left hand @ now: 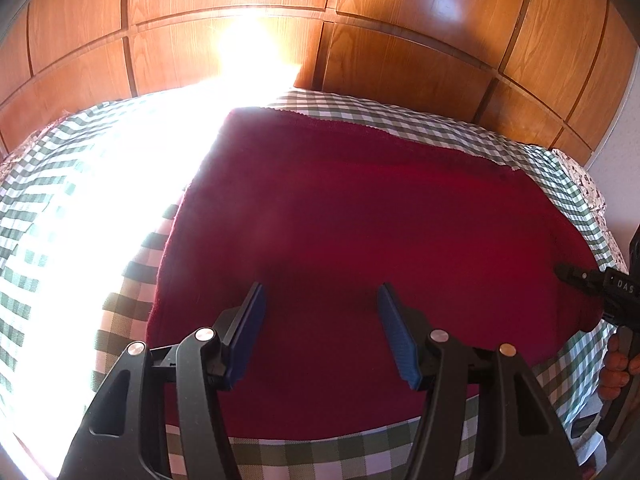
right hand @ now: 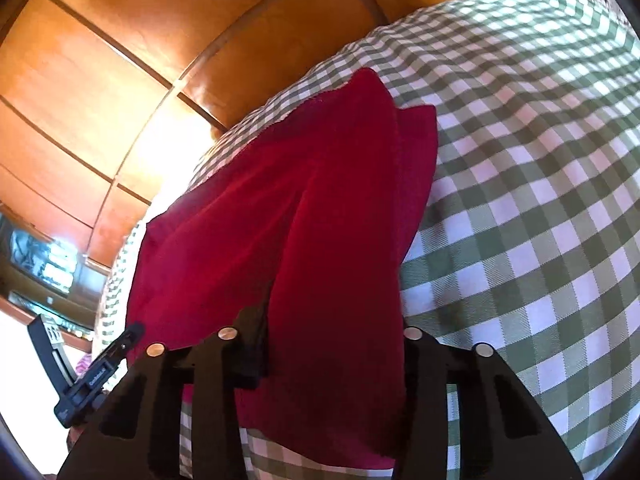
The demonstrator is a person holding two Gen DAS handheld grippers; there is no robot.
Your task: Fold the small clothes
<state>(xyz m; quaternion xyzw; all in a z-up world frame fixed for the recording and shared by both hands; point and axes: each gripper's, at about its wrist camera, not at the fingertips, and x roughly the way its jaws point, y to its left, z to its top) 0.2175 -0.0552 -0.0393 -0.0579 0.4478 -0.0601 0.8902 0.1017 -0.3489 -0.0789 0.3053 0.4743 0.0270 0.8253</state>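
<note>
A dark red garment (left hand: 360, 240) lies spread over a table covered with a green-and-white checked cloth (left hand: 132, 276), with wooden wall panels (left hand: 400, 56) behind the table's far edge. Strong sunlight (left hand: 132, 184) washes out the cloth on the table's left side, beside the garment's left edge.

The left tool (left hand: 322, 320) hovers over the near part of the garment with its blue-padded fingers (left hand: 250, 332) spread wide apart and nothing between them; whether the tips touch the fabric cannot be told.

The right tool (right hand: 332, 344) is at the garment's right edge. In the right wrist view a raised fold of the red fabric (right hand: 336, 280) fills the space between its black fingers and hides the tips, so it appears to grip the garment there, though the pinch itself is hidden. In the left wrist view the same tool's tip meets the garment's right edge, with the person's fingers (left hand: 616, 364) on its handle below.

In the right wrist view the left tool's black body shows at the lower left, near the table's left edge
</note>
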